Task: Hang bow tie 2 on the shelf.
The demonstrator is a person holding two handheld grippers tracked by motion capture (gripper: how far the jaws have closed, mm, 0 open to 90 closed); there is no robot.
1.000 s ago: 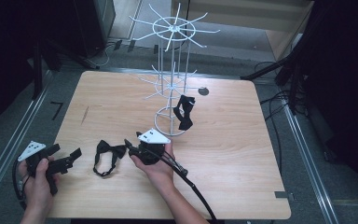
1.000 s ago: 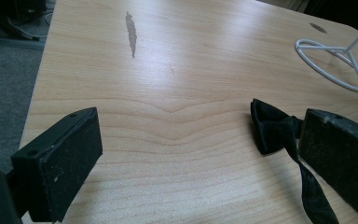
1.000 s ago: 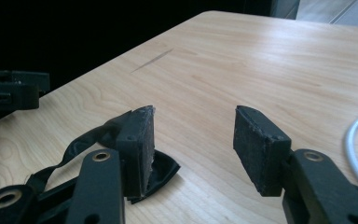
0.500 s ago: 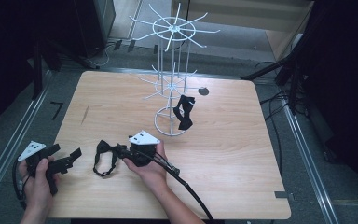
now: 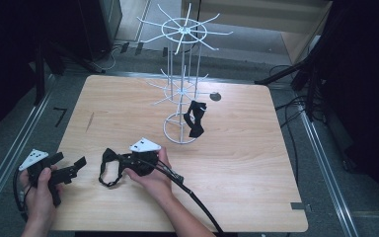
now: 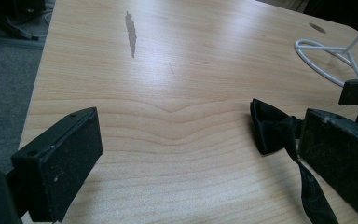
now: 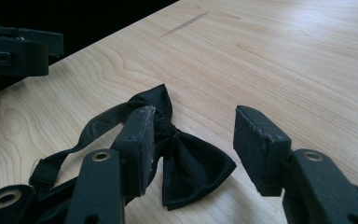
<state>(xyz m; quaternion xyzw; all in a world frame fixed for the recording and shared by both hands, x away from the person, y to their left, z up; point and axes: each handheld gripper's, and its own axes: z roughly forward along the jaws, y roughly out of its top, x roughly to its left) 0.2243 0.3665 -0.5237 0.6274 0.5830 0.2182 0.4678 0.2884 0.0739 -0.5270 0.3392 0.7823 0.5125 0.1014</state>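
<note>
Black fabric bow tie point(image 5: 112, 165) with thin neck strap: flat on pale wooden table point(image 5: 237, 148), near front edge, left of centre. Strap looped toward left.

Left black two-jaw gripper point(image 5: 71, 165): held low at table's front left corner, jaws wide apart, nothing between them, pointed toward bow tie, just short of it. In left gripper view, bow tie's end point(image 6: 272, 130) seen beside one jaw, not pinched.

Right black two-jaw gripper point(image 7: 191, 140): at bow tie, jaws parted about halfway, not clamped. One pad against bow tie's knot point(image 7: 168, 128), other pad clear of fabric, one wing point(image 7: 191, 172) lying in the gap.

White wire spinner rack point(image 5: 182, 84): upright at table's rear centre. Second black bow tie point(image 5: 195, 117) hanging from a lower arm, well apart from both grippers.
</note>
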